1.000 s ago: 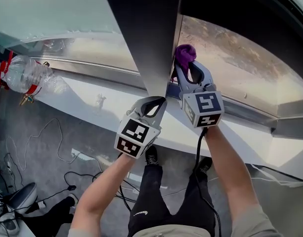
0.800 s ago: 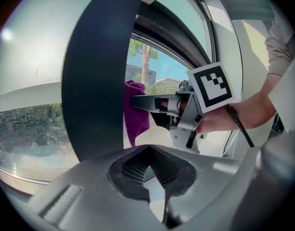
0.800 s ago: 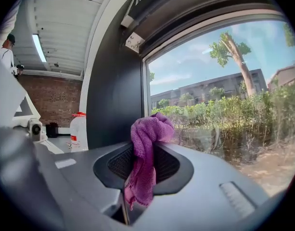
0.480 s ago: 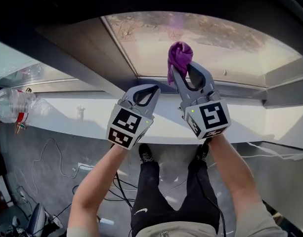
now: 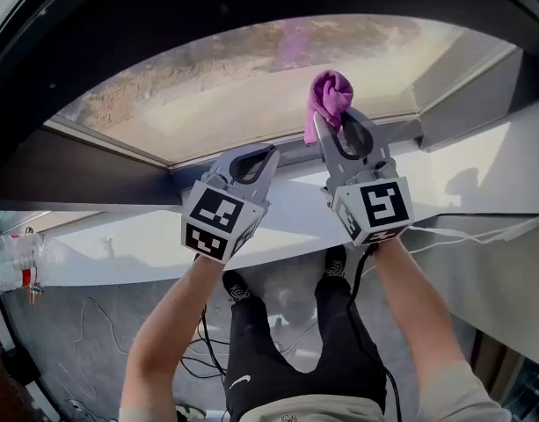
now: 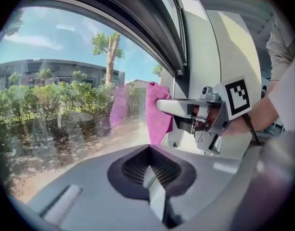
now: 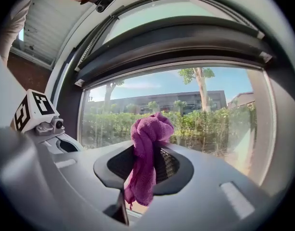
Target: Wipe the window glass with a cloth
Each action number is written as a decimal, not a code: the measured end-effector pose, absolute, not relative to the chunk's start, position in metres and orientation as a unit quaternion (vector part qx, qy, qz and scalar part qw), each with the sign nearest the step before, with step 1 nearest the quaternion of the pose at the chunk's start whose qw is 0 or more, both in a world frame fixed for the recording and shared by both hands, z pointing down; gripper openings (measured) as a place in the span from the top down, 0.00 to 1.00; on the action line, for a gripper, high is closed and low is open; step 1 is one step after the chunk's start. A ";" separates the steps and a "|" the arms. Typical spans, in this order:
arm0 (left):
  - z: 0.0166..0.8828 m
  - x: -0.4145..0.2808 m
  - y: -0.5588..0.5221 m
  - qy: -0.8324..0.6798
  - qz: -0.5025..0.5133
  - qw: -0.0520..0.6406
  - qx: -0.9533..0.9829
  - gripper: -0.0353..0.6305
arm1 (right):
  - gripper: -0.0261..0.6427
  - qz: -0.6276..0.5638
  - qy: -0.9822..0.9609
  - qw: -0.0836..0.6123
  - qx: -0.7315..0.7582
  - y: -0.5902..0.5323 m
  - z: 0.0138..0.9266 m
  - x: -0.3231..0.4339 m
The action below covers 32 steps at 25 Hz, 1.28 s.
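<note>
The right gripper [image 5: 338,123] is clamped on a bunched purple cloth [image 5: 329,95], with a wad standing past the jaw tips and a tail hanging behind. The left gripper [image 5: 262,156] has its jaws pressed together on nothing. The cloth is held up at the window glass [image 5: 234,86] near its lower edge; I cannot tell whether it touches. It looks light, soft and floppy, so a grip at its middle leaves a padded wad for pressing. Below the glass run the dark frame [image 5: 93,183] and the white sill [image 5: 287,214].
</note>
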<state>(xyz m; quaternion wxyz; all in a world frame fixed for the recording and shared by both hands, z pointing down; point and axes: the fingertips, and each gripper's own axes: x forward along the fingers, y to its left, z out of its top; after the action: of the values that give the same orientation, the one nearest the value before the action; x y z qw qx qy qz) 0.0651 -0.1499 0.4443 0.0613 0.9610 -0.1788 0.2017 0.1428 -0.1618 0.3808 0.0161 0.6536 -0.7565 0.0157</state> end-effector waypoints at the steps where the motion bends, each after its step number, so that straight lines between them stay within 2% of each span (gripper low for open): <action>1: 0.444 0.086 -0.145 -0.167 0.203 0.058 0.963 0.95 | 0.79 0.018 -0.743 0.019 0.668 -0.155 0.384 0.170; 6: 0.446 0.168 -0.125 -0.118 0.205 0.037 0.971 0.95 | 0.79 0.033 -0.673 0.031 0.738 -0.124 0.404 0.289; 18: 0.457 0.311 -0.096 -0.085 0.178 0.058 0.979 0.95 | 0.79 0.090 -0.551 0.031 0.829 -0.097 0.467 0.481; 26: 0.490 0.354 -0.081 -0.068 0.199 0.061 0.976 0.95 | 0.79 0.112 -0.490 0.039 0.863 -0.107 0.512 0.542; 32: 0.512 0.356 -0.084 -0.070 0.232 0.044 0.969 0.95 | 0.79 0.130 -0.467 0.040 0.874 -0.121 0.534 0.567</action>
<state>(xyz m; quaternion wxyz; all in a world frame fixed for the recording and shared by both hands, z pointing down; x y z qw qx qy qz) 0.3562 -0.0838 0.5121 0.0444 0.9692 -0.0704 0.2318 0.5670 -0.1207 0.5343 0.0405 0.8738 -0.4668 0.1299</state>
